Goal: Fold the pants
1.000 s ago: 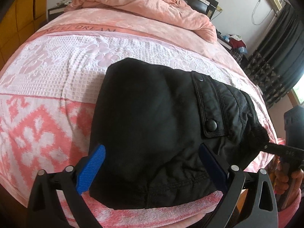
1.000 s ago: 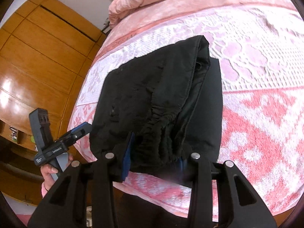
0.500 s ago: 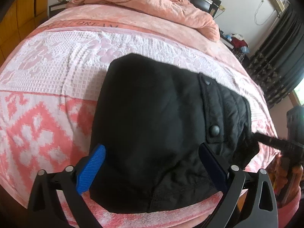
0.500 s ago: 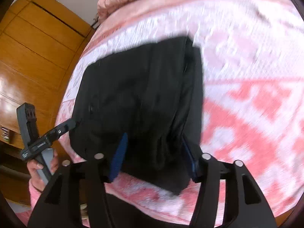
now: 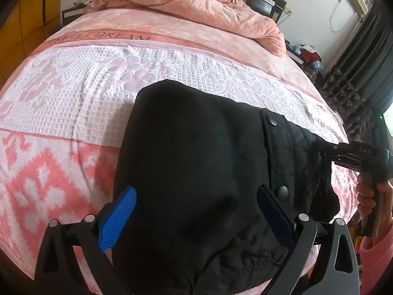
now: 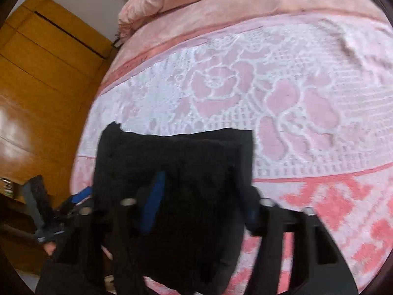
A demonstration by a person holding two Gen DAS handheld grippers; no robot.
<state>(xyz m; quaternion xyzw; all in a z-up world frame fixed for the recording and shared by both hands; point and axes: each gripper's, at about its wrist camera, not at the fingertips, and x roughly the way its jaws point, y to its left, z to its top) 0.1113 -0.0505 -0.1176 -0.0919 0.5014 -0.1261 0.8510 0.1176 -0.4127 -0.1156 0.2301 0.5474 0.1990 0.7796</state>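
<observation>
left wrist view: pants [image 5: 196, 172] lie in a compact folded bundle on bed [image 5: 61, 103], left claw [image 5: 196, 211] spread over them, right claw [image 6: 199, 196] apparently spread too; folding looks nearly done.

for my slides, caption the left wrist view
Open left gripper straddles folded black pants on a pink bedspread.

Bare patterned blanket [image 5: 73, 103] left and beyond black pants [image 5: 196, 159], bunched duvet [image 5: 196, 5] blocking the headboard end

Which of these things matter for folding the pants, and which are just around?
For the job:
black pants
left gripper
right gripper
patterned bedspread they lie on

Just around:
bunched pink blanket
wooden wardrobe
dark curtains
</observation>
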